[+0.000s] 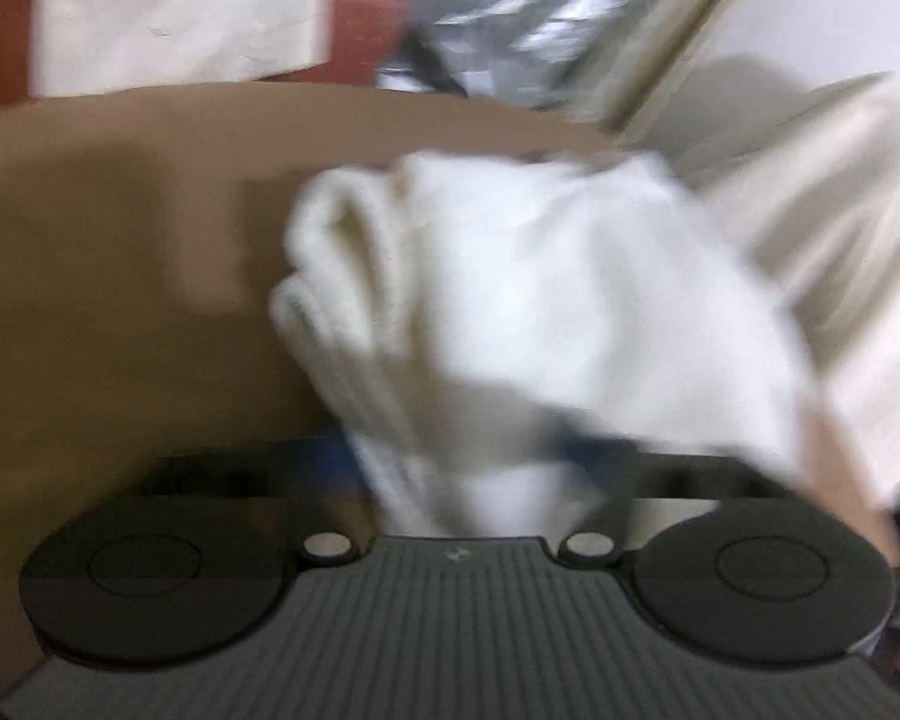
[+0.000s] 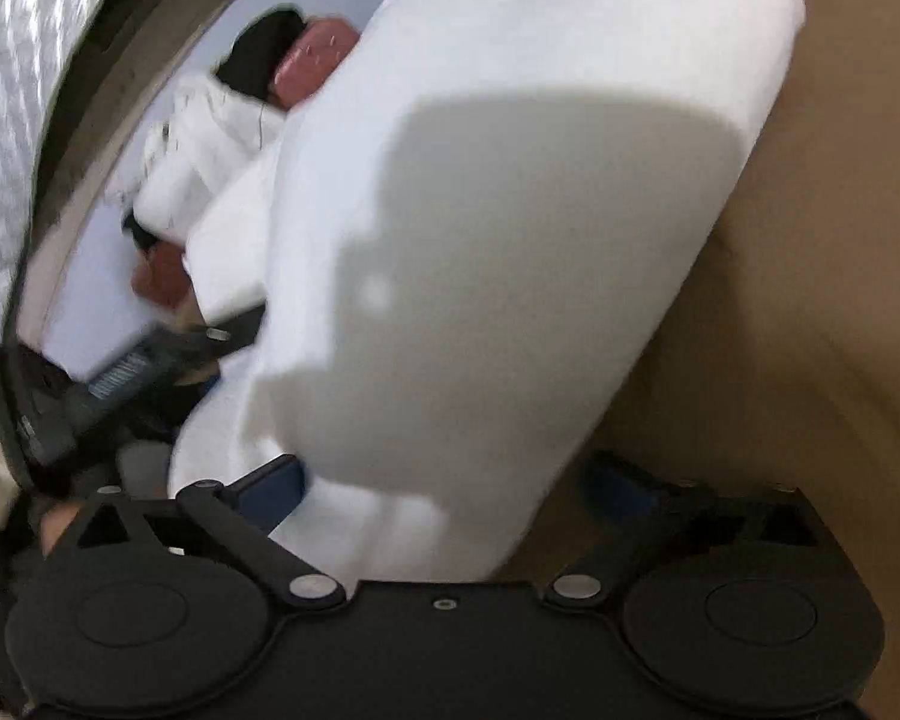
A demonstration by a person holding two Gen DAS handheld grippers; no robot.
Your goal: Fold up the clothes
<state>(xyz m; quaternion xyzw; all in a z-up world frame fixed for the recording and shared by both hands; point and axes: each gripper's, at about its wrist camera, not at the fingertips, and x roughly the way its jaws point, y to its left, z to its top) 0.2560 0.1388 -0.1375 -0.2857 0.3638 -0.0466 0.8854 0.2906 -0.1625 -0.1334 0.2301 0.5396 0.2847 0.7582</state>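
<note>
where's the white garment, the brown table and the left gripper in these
white garment (image 1: 540, 300): left wrist view, on its bunched middle
brown table (image 1: 120, 300): left wrist view, on a bare part beside the garment
left gripper (image 1: 480, 468): left wrist view, midway between its fingertips, where cloth sits

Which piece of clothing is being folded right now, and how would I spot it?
Find the brown table. On it lies a white garment, bunched into thick folds, running back between the left gripper's fingers. Other white clothes sit further back, off the table near something reddish; this one alone is on the table, at the tools.
</note>
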